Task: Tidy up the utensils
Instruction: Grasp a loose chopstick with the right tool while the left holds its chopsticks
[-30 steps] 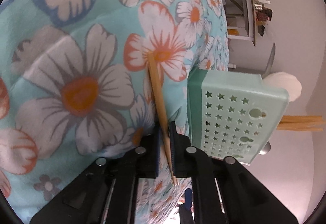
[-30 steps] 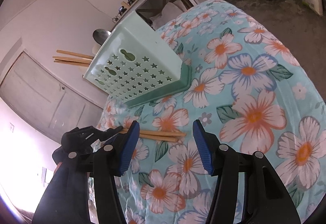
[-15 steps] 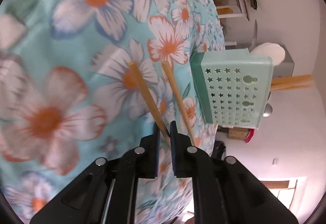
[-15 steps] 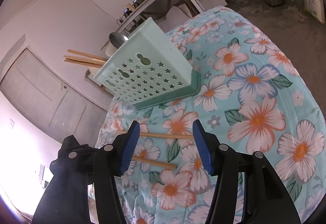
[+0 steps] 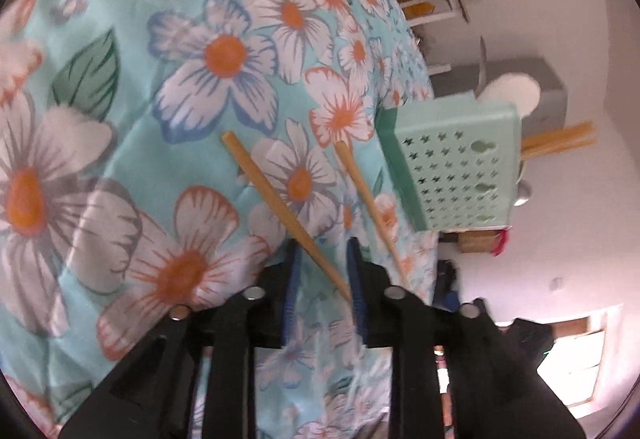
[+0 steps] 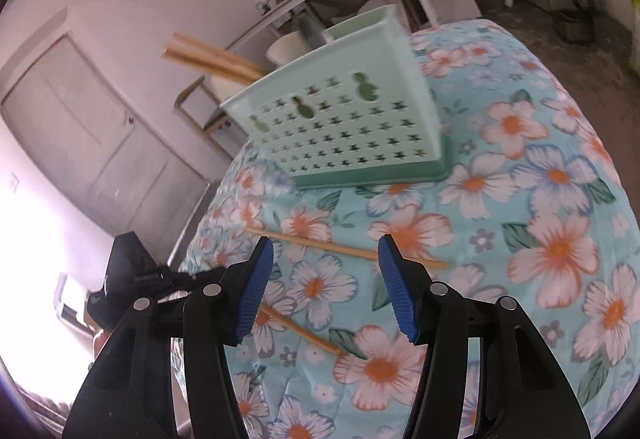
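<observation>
Left wrist view: left gripper (image 5: 322,259) open, nothing clamped, one chopstick (image 5: 280,207) lying between its pads. Second chopstick (image 5: 366,199) lies beside the utensil holder (image 5: 456,167). Right gripper (image 6: 326,259) wide open, empty.

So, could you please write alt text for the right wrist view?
The open right gripper hovers over a floral tablecloth where two loose chopsticks lie before a mint perforated utensil holder containing more chopsticks.

Between my fingers (image 6: 256,291) (ribbed blue rubber): matt wooden chopsticks (image 6: 344,249), soft floral cloth (image 6: 560,199); beyond, smooth plastic basket (image 6: 352,127).
</observation>
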Available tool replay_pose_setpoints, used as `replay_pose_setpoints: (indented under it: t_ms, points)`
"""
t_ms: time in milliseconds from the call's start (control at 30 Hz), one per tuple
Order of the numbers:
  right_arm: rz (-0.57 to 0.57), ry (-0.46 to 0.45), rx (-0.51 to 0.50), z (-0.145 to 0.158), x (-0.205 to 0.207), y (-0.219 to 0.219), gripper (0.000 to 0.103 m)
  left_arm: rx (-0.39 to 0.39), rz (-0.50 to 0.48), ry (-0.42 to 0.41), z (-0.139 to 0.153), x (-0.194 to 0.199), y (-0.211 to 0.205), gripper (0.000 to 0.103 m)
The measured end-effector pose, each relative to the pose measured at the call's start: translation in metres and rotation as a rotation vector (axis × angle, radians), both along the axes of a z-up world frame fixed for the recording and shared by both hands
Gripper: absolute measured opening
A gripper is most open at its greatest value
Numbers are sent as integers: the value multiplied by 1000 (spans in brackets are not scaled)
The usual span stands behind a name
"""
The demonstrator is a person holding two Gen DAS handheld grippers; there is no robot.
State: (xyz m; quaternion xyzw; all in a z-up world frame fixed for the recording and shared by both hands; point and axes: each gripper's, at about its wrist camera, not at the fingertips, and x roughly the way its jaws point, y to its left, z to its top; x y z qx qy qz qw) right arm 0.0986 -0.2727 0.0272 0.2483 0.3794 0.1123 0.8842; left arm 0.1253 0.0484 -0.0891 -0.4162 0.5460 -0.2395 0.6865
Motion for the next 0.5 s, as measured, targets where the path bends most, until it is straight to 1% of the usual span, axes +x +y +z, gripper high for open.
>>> replay_pose_setpoints:
  t_ms: [67,233,300,367,400,433,500]
  points:
    - [42,8,-34,1,9,9,53,-31,21,4,-1,0,2,31]
    - [196,2,-177,6,38,46,53,-37,86,7,-4,3,7,30]
    - [255,-12,-222,7,49,59,53,-10,90,5,-6,4,7,26]
    - [349,-39,-275,8,62,78,53,1,97,12,-9,2,10,13]
    - [394,-48,-296,7,67,87,53,1,102,14,-11,1,11,12]
    - [419,-53,-313,6,71,93,52,-6,105,13,-14,1,14,13]
    - [498,-60,-374,3,81,111,47,-11,106,3,-15,0,16,13]
